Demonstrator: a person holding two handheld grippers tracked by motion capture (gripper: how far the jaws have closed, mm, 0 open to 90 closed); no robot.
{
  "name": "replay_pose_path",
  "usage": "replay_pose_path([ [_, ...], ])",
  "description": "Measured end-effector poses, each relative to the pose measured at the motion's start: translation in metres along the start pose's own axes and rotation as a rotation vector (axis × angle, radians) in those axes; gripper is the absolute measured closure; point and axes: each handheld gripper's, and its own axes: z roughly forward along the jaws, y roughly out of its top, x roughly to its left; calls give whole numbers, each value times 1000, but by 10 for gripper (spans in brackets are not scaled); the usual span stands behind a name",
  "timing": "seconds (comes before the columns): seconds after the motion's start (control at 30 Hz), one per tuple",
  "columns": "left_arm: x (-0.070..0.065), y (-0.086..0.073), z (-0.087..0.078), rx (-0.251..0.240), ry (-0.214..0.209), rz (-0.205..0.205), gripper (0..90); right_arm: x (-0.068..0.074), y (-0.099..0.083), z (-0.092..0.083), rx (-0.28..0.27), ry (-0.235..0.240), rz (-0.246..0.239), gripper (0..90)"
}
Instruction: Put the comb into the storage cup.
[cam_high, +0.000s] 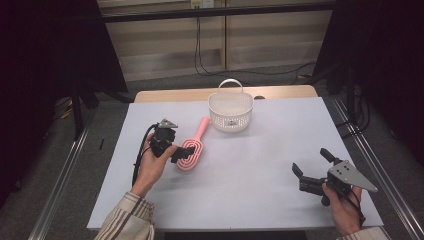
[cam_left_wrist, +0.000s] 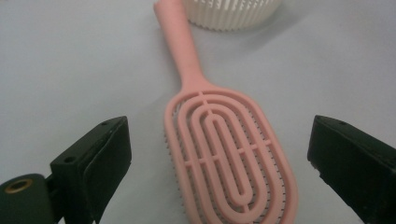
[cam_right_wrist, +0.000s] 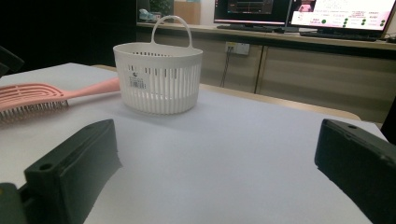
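Pink plastic vented hairbrush (cam_high: 191, 148) lies bristles-down, left of centre in the high view, on the pale grey table sheet (cam_high: 260, 165); its handle points up-frame toward the white slotted plastic basket (cam_high: 230, 111); my left gripper (cam_high: 176, 151) hangs at the brush head, jaws spread wide to either side of it, nothing held; my right gripper (cam_high: 312, 163) sits lower right, jaws agape, empty, well apart from the brush.

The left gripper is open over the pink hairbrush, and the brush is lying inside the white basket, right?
Not quite. The left gripper is open over the pink hairbrush, but the brush lies flat on the table, outside the white basket. The high view shows it beside the basket, its handle end pointing toward it.
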Motion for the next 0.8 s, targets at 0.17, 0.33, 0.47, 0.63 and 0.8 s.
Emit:
replay_pose_path([
  [0.17, -6, 8, 8, 38, 25, 16, 63, 0, 0, 0, 0, 0, 0, 0],
  [0.33, -8, 11, 13, 62, 21, 2, 61, 0, 0, 0, 0, 1, 0, 0],
  [0.47, -8, 12, 18, 91, 24, -4, 59, 0, 0, 0, -1, 1, 0, 0],
  [0.63, -9, 17, 25, 155, 24, -36, 88, 0, 0, 0, -2, 3, -4, 0],
  [0.8, -11, 20, 28, 162, 39, -38, 100, 0, 0, 0, -4, 9, -8, 0],
])
